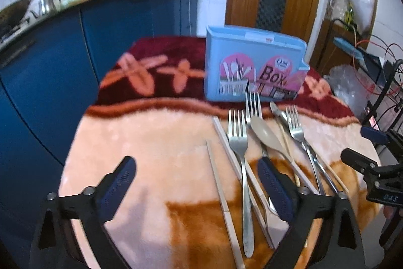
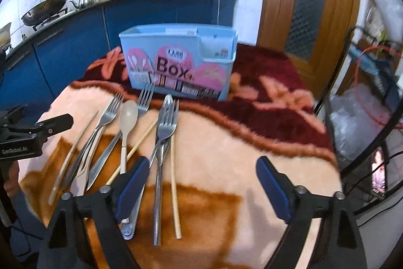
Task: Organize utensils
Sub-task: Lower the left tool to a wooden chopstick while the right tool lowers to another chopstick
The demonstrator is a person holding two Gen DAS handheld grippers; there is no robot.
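Steel forks (image 1: 238, 140) lie unsorted before the blue box (image 2: 176, 62); my left gripper (image 1: 196, 188) and right gripper (image 2: 201, 183) hover apart, empty, needing a first pick.

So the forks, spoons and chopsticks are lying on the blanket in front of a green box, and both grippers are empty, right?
Almost. The box is light blue, not green; the right wrist view shows it clearly. The rest holds: forks, a spoon and chopsticks lie on the blanket in front of it, and the left gripper and right gripper are empty.

Utensils (image 1: 254, 143) before box (image 1: 252, 62) on blanket (image 1: 156, 143)
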